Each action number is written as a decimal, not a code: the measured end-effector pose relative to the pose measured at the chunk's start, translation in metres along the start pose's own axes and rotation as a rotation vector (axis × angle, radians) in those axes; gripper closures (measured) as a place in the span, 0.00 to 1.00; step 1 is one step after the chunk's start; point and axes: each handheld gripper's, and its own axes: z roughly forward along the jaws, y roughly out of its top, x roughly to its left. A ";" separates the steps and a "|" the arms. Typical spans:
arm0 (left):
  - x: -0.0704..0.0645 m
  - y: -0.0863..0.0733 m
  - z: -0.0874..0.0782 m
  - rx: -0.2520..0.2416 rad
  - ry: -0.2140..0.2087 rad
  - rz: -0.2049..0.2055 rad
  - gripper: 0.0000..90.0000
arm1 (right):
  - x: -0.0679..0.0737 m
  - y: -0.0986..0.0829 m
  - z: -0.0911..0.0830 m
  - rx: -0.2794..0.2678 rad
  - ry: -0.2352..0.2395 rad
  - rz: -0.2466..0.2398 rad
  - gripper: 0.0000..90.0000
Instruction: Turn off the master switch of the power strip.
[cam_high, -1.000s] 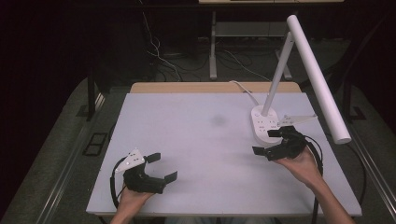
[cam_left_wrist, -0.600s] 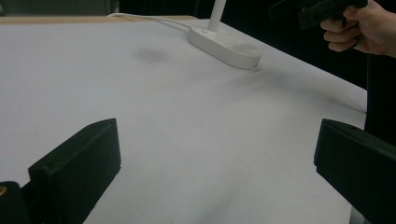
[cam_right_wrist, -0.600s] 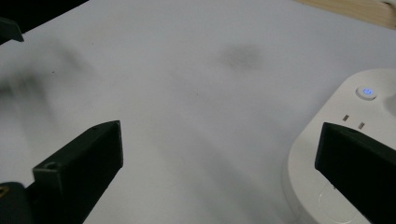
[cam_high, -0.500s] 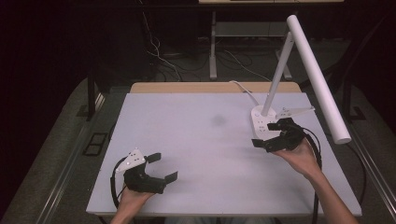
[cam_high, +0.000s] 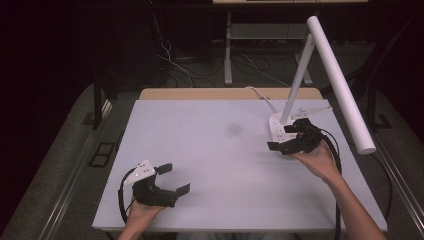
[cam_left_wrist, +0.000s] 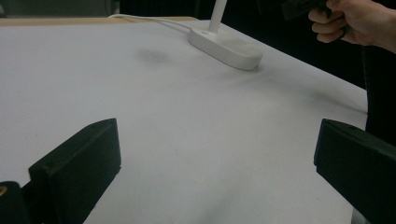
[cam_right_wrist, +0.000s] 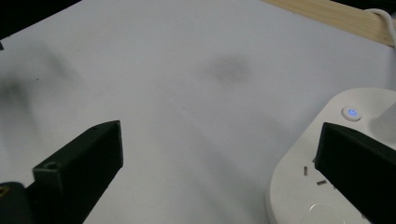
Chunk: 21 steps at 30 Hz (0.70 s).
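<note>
A white desk lamp stands at the table's right. Its oval base (cam_high: 276, 128) carries a slanted pole (cam_high: 296, 82) and a long tube head (cam_high: 342, 85). My right gripper (cam_high: 286, 136) hovers open at the base's near side, one jaw over the base and the other over the bare table. In the right gripper view the base (cam_right_wrist: 327, 186) shows a lit blue power button (cam_right_wrist: 351, 112), and my gripper (cam_right_wrist: 217, 177) holds nothing. My left gripper (cam_high: 173, 179) rests open and empty near the front left edge. In the left gripper view it (cam_left_wrist: 217, 172) faces the distant base (cam_left_wrist: 226, 44).
The white table (cam_high: 215, 155) has a faint dark smudge (cam_high: 233, 129) near its middle. A wooden strip (cam_high: 200, 93) runs along the far edge, and the lamp's white cable (cam_high: 260, 95) crosses it. The lamp head overhangs the right edge. Cables lie on the dark floor behind.
My right gripper has moved forward, away from the person, and now reaches the lamp base. The left gripper has stayed in place.
</note>
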 end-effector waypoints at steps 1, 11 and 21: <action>0.000 0.000 0.000 -0.002 -0.001 0.003 0.00 | 0.000 0.001 0.001 0.000 -0.003 -0.002 0.00; 0.000 0.000 0.001 0.003 -0.005 0.004 0.00 | -0.006 0.012 0.010 0.028 -0.027 -0.022 0.00; 0.001 0.000 0.000 0.006 -0.005 0.009 0.00 | -0.014 0.019 0.013 0.041 -0.057 -0.049 0.19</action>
